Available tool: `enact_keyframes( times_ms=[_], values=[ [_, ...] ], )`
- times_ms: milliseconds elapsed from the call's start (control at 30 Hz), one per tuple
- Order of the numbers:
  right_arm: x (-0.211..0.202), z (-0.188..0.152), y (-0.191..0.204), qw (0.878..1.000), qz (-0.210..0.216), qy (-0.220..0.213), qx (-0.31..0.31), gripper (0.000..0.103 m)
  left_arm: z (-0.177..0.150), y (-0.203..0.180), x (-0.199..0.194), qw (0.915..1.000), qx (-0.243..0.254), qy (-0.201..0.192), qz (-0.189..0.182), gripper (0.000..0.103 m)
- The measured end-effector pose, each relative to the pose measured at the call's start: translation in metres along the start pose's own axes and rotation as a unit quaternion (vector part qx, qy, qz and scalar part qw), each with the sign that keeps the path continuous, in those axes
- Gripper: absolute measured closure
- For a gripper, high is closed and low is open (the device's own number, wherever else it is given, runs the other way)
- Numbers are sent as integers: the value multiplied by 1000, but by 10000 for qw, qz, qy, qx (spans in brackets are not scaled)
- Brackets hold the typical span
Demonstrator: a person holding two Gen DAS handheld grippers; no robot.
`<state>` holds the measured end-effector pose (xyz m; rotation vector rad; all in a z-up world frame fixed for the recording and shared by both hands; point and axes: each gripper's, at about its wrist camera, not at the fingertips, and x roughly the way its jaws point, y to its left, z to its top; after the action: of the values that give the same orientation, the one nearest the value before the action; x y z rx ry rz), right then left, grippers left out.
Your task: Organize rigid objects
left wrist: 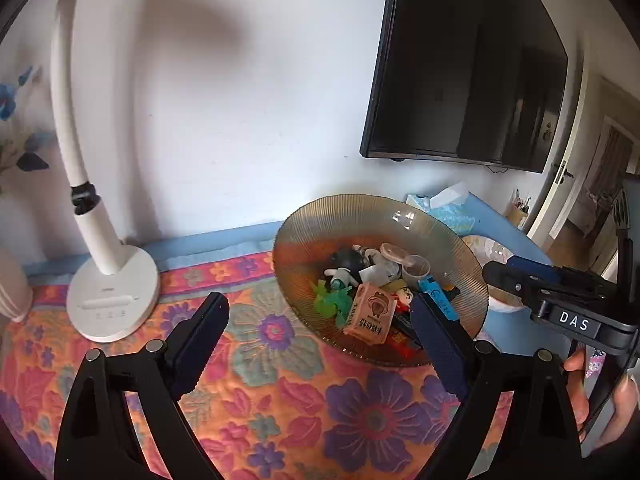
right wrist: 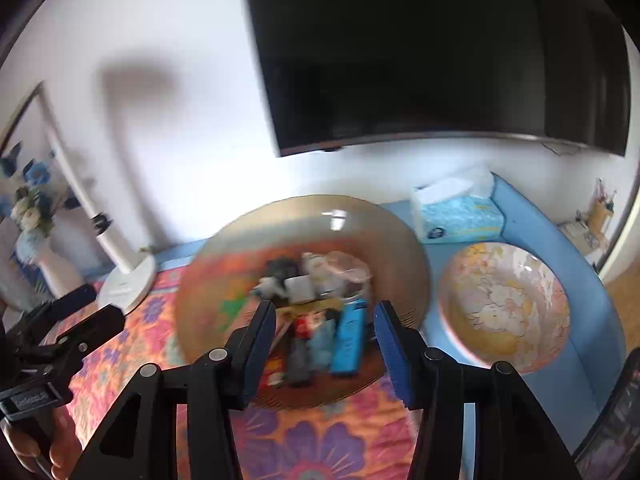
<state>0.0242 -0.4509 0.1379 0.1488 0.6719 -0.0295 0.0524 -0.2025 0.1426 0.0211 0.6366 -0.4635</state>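
Two claws hovering over a desk draped in an orange quilted cloth (left wrist: 256, 408) printed with purple and pink flowers, a plain blue cover (right wrist: 532, 216) showing along the far edge and to the right. Sitting on the cloth near the wall: a ribbed amber glass bowl (left wrist: 320, 224), holding a jumble of small rigid objects, among them a tan printed carton (left wrist: 370, 316), a green plastic toy (left wrist: 330, 300), a blue lighter (right wrist: 349, 338) and a clear plastic cup (left wrist: 416, 268). Left claw (left wrist: 320, 332) standing wide with nothing between its fingers, the right-hand finger overlapping the bowl's near rim in the left wrist view, the other over bare cloth. Right claw (right wrist: 326, 332) standing partly apart and gripping nothing, framing the near part of the bowl's contents in a blurred right wrist view. Resting just right of the amber bowl, on the blue cover: a floral-patterned ceramic bowl (right wrist: 504, 304), seemingly with nothing in it. Lying behind it against the wall: a blue tissue box (right wrist: 460, 216). Standing at the left: a white gooseneck desk lamp (left wrist: 112, 296) on a round base, and beyond it a white vase of blue and white flowers (right wrist: 32, 216). Hanging on the white wall (left wrist: 240, 120) above: a black flat-screen television (left wrist: 464, 64), switched off. Showing at far right in the left wrist view: a doorway (left wrist: 592, 200).
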Motion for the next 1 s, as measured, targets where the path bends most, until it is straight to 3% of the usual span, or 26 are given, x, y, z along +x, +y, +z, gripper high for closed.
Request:
enact_keyframes(
  times_ms=[133,233,433,533,633,833,900,1000],
  values=[
    [-21,-15,48,9986,421,-8,-327,47,-19,10,-42,9993,183,-104,311,11],
    [-27,-32,85,9961,743,76,-475,43,-42,29,-70,9983,51,-117,568,11],
    [-3,-91,142,9899,1119,571,-664,43,-106,86,-81,9916,-545,417,1094,10],
    [23,-125,158,9868,1046,905,-837,43,-138,107,-73,9841,-736,638,1485,10],
    [34,-143,175,9854,856,925,-1146,43,-152,114,-74,9810,-776,543,1694,10],
    [48,-157,181,9856,509,887,-1345,42,-166,115,-65,9832,-819,288,1607,9],
    [51,-156,178,9861,526,921,-1279,42,-169,116,-56,9802,-898,550,1676,9],
    [54,-154,173,9865,600,964,-1178,37,-168,114,-62,9833,-867,343,1564,9]
  ],
)
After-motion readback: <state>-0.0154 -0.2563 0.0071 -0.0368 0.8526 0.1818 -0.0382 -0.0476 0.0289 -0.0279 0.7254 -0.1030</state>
